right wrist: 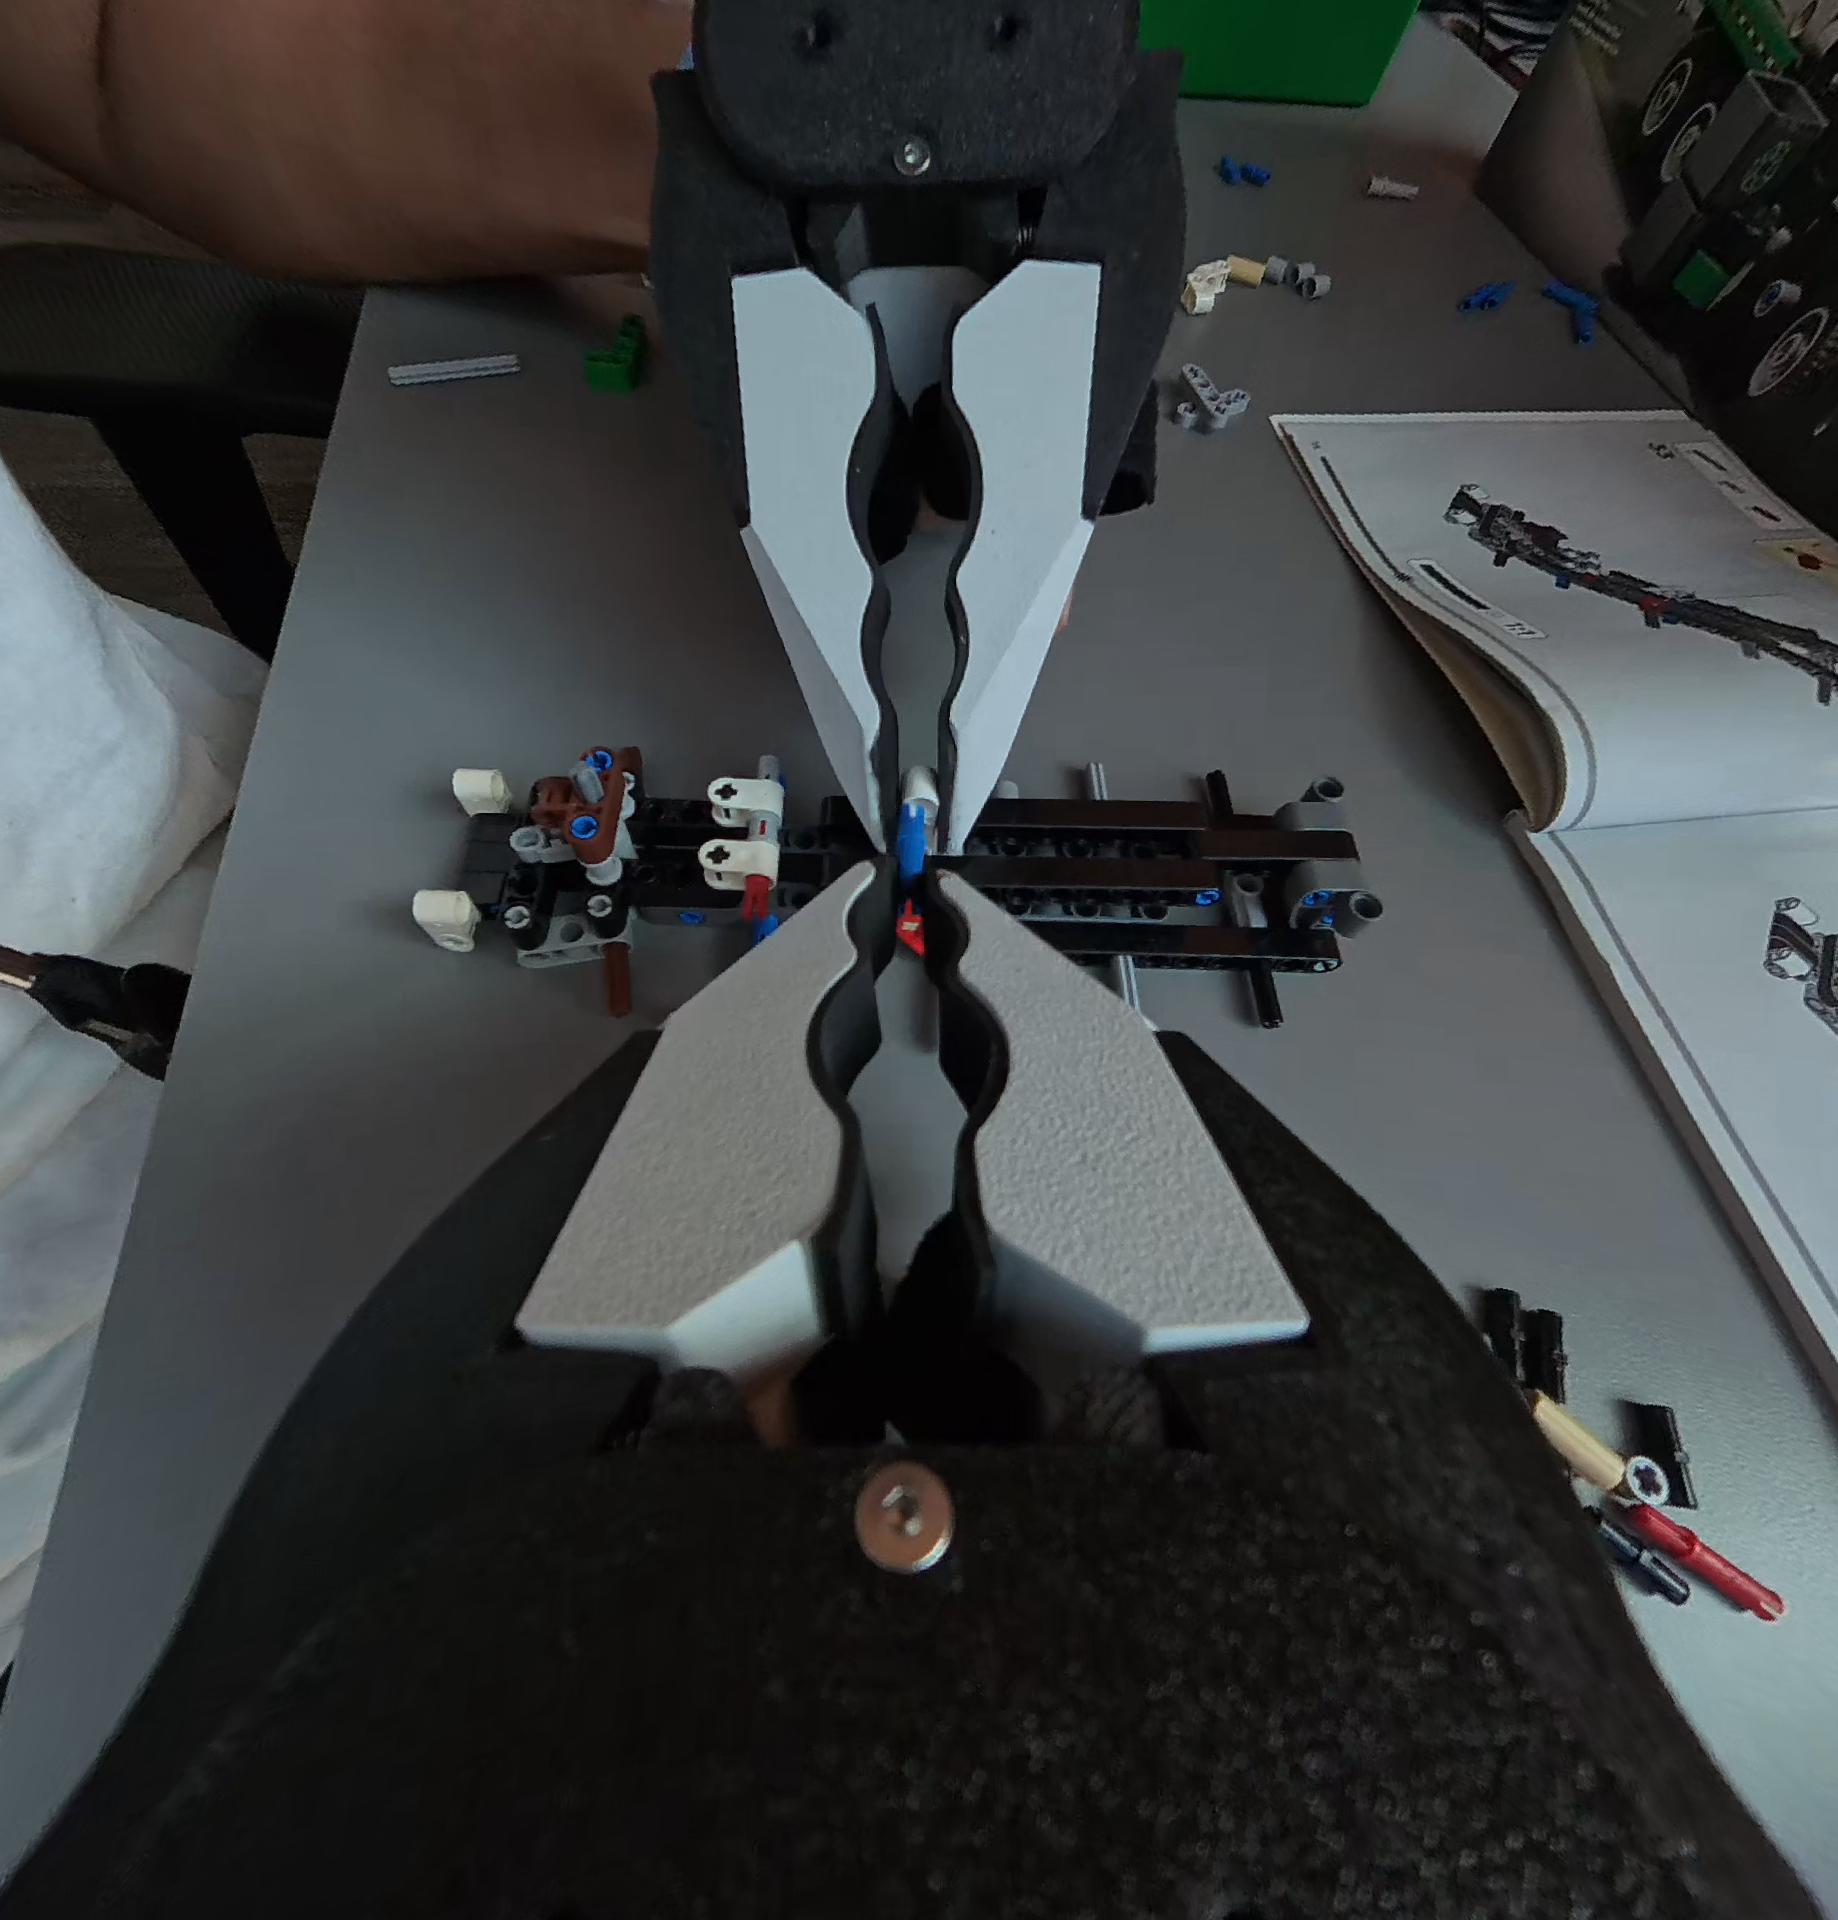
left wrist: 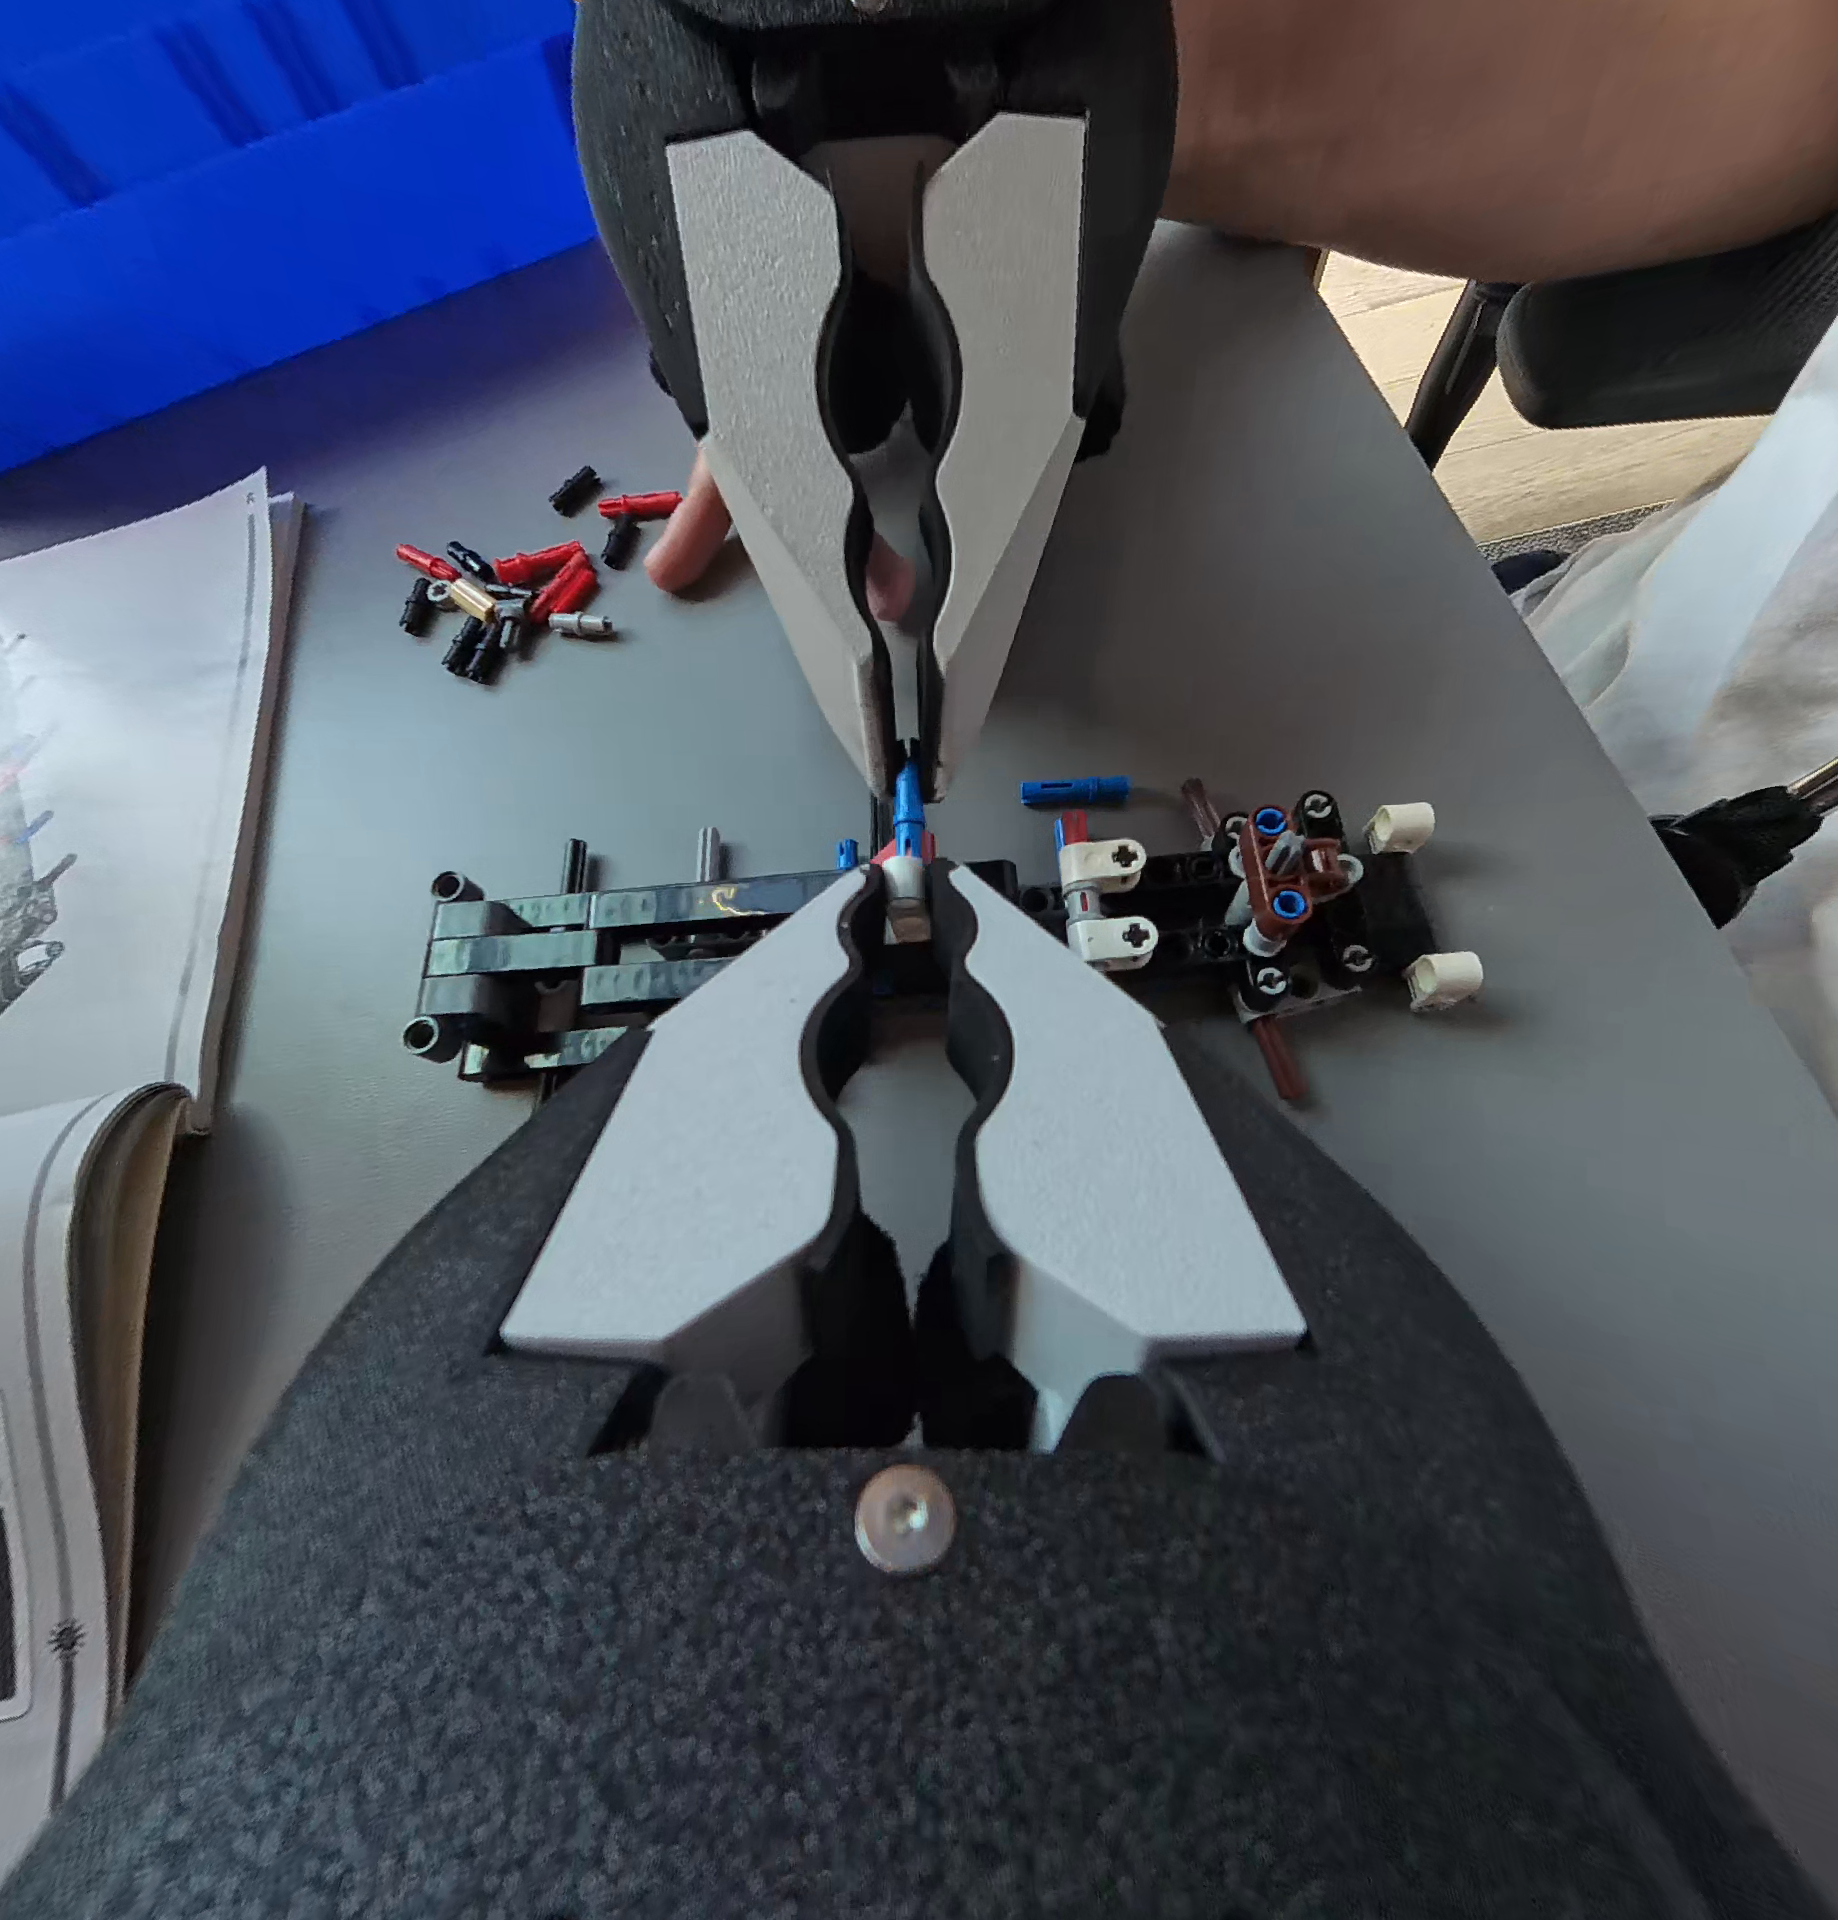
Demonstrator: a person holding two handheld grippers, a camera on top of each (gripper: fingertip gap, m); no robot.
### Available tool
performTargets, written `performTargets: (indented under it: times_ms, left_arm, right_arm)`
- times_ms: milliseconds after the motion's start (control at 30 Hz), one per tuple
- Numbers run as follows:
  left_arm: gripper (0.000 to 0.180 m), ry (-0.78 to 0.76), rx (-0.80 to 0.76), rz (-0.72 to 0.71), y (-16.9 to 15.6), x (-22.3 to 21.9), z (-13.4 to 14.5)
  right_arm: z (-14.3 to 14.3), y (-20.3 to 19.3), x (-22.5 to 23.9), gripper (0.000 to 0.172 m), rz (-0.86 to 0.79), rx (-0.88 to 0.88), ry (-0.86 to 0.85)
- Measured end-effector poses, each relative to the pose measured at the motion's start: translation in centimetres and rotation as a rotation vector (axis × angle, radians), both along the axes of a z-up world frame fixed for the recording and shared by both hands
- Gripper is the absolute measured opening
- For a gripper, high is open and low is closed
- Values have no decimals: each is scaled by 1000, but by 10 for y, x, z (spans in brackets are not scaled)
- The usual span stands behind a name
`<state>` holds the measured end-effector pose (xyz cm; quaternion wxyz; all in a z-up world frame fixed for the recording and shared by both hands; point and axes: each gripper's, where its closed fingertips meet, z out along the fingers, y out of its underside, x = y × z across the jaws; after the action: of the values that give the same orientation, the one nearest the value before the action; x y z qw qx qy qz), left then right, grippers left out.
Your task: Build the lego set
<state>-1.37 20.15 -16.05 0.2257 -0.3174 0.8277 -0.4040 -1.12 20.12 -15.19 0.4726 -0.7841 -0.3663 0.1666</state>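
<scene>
at the centre of a grey table [left wrist: 1310, 623], the two grippers meet tip to tip over a long black beam assembly [left wrist: 624, 935], hiding its middle. the left gripper [left wrist: 907, 894] is clenched on a white connector [left wrist: 904, 878]; the right gripper [right wrist: 902, 894] pinches a blue pin [left wrist: 907, 805] that runs into the connector, a red piece [right wrist: 910, 925] just beside it, hard to make out. loose red & black pins [left wrist: 510, 587] lie apart. blue bin [left wrist: 219, 208], cut off, contents unseen. open instruction booklet [right wrist: 1673, 665] nearby; a person's hand [left wrist: 686, 530] partly hidden behind the right gripper.
</scene>
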Motion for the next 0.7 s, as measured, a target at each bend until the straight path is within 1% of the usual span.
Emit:
performTargets:
  times_ms: [300, 467, 567, 633, 700]
  left_arm:
    - [6, 28, -5, -1, 0, -1, -4]
    - [6, 44, -45, -4, 0, -1, -3]
    - [6, 53, -48, 0, 0, -1, -4]
    - [6, 60, -46, 3, 0, -1, -4]
    - [6, 57, -31, 4, 0, -1, -4]
  right_arm:
    - [0, 2, 0, 2, -2, 12, -15]
    - [0, 4, 0, 3, 12, 80, -90]
    - [0, 4, 0, 3, 14, 89, -112]
    - [0, 3, 0, 3, 6, 47, -91]
    - [0, 2, 0, 2, -8, -51, -14]
